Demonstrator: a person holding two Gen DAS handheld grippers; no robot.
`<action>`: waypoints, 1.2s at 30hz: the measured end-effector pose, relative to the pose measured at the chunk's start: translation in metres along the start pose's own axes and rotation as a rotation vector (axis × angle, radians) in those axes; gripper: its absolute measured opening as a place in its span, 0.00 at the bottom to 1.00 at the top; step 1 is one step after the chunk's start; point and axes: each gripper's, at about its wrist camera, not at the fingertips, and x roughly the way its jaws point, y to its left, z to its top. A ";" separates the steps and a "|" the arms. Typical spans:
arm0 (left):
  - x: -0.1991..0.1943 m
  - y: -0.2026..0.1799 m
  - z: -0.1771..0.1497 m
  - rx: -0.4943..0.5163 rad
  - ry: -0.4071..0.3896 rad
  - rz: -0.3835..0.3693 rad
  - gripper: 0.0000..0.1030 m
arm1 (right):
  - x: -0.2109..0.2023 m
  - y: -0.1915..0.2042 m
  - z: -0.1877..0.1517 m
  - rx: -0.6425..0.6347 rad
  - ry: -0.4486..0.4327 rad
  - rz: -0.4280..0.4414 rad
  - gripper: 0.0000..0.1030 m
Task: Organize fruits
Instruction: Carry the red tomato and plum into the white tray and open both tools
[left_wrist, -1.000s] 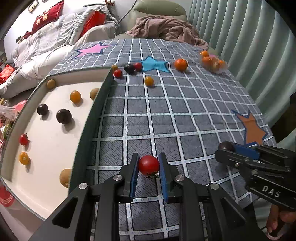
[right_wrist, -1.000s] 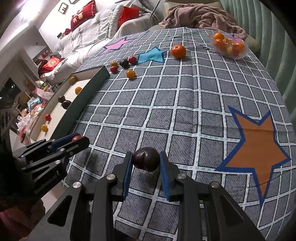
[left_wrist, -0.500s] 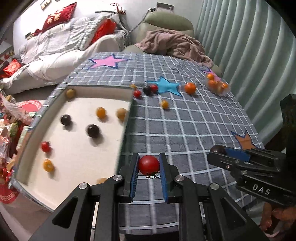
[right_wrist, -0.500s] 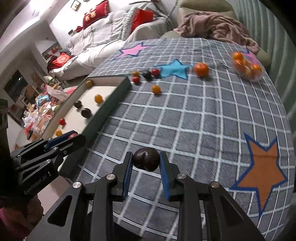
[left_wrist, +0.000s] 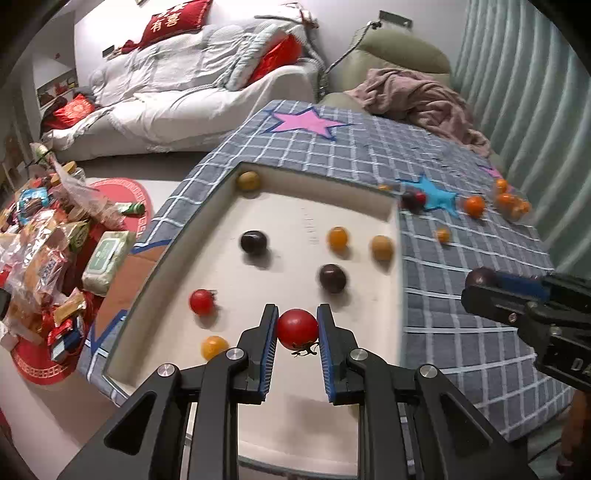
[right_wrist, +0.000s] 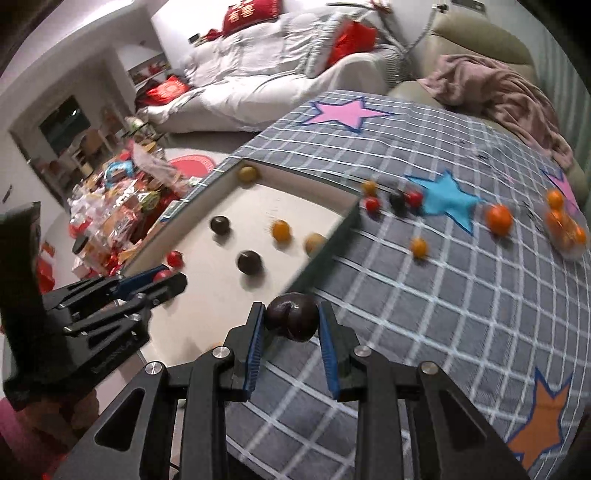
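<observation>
Two fruits mid-carry: left gripper (left_wrist: 297, 329) clenched on red tomato (left_wrist: 297, 328), poised above tray (left_wrist: 395, 236); right gripper (right_wrist: 291, 321) grasping dark plum (right_wrist: 291, 320) at tray's edge. Step: delivery. Next, likely: lower each onto bare tray floor, clear of fruit there, release.

- Tray (left_wrist: 393, 212) floor's wide open in the middle and near end; loose fruits sit at 9 to 1 o'clock.
- Checked cloth (right_wrist: 461, 302) around 3 o'clock is totally bare, easy pass.
</observation>
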 end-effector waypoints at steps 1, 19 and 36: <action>0.004 0.002 0.000 -0.002 0.005 0.007 0.22 | 0.005 0.005 0.004 -0.014 0.006 0.002 0.31; 0.053 0.010 -0.005 0.017 0.111 0.066 0.22 | 0.083 0.044 0.010 -0.287 0.167 -0.055 0.31; 0.044 0.019 -0.006 -0.008 0.076 0.085 0.66 | 0.066 0.052 0.004 -0.405 0.105 -0.093 0.64</action>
